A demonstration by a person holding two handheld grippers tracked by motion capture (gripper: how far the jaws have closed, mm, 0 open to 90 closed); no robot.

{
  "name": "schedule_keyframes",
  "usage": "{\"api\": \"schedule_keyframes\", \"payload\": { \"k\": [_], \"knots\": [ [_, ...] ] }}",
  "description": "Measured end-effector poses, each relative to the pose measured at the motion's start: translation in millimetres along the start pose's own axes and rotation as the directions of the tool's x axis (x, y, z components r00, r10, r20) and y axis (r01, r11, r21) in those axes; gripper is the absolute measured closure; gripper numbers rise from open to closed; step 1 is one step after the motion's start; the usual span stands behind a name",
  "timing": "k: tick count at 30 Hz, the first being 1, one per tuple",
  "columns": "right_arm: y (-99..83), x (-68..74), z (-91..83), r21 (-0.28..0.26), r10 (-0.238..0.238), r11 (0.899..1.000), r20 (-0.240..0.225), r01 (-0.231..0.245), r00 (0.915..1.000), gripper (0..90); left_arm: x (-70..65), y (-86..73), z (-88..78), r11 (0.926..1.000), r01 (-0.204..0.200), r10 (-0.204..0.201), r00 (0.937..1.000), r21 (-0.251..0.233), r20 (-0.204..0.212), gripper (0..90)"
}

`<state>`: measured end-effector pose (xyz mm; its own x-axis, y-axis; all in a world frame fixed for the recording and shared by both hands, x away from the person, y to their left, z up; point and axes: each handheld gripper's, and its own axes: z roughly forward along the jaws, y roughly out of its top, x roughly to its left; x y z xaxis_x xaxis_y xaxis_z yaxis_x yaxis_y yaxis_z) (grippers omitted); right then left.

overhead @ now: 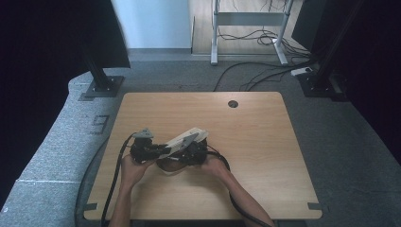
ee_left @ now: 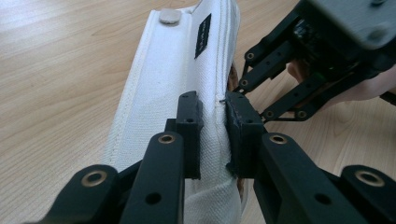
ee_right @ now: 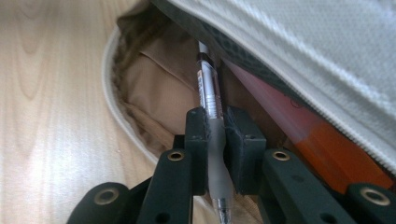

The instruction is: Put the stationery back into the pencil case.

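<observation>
My left gripper pinches the white pencil case flap near the table's near edge, while my right gripper clamps a pen lengthwise, tip pointing into the opening.

We see a white woven pouch with tan lining, a clear pen, an orange stick, black jaws.

One wooden table is seen, bearing one white canvas pencil case. Inside the case, one clear-barrelled pen and one orange flat item are counted. Two black two-jaw grippers are present: the left gripper and the right gripper.
</observation>
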<state>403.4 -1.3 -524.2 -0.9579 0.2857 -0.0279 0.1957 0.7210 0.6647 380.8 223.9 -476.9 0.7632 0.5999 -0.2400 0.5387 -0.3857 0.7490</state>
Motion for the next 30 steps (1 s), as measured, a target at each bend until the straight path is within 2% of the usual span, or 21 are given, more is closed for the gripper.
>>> {"api": "schedule_keyframes", "payload": {
  "k": [3,8,11,18,24,27,30],
  "knots": [
    [-1.1,-1.9,0.9,-0.001,0.008,1.0,0.004,-0.008,1.0,72.7,0.4,-0.2,0.0,1.0,0.0,0.0,1.0,0.002,0.003,77.1],
    [-1.7,-4.3,-2.4,0.008,0.017,1.0,0.038,-0.017,0.9991,63.5,1.2,-1.0,0.1,1.0,0.003,-0.003,1.0,0.0,0.006,77.1],
    [-4.1,-5.1,-6.5,0.008,0.016,1.0,0.045,-0.017,0.9989,62.2,1.5,-1.3,0.2,1.0,0.003,-0.003,1.0,0.0,0.005,77.0],
    [-16.4,-6.3,-16.2,0.019,0.027,0.999,0.063,-0.028,0.9977,61.9,2.7,-2.1,0.9,1.0,0.008,-0.008,0.9999,-0.001,0.009,76.9],
    [-21.1,-10.5,-16.1,0.004,0.045,0.999,0.084,-0.046,0.9954,64.8,1.0,-2.5,3.5,1.0,0.003,-0.003,0.9999,0.008,0.012,76.0],
    [-20.5,-11.3,-13.7,0.014,0.039,0.999,0.128,-0.041,0.991,67.1,0.2,-2.6,4.6,0.9999,0.001,-0.001,0.9999,0.015,0.016,75.4],
    [-20.6,-13.0,-12.8,-0.003,0.054,0.999,0.139,-0.054,0.9889,67.4,-1.0,-3.2,6.3,0.9997,-0.003,0.003,0.9998,0.023,0.018,74.4]
  ]
}}
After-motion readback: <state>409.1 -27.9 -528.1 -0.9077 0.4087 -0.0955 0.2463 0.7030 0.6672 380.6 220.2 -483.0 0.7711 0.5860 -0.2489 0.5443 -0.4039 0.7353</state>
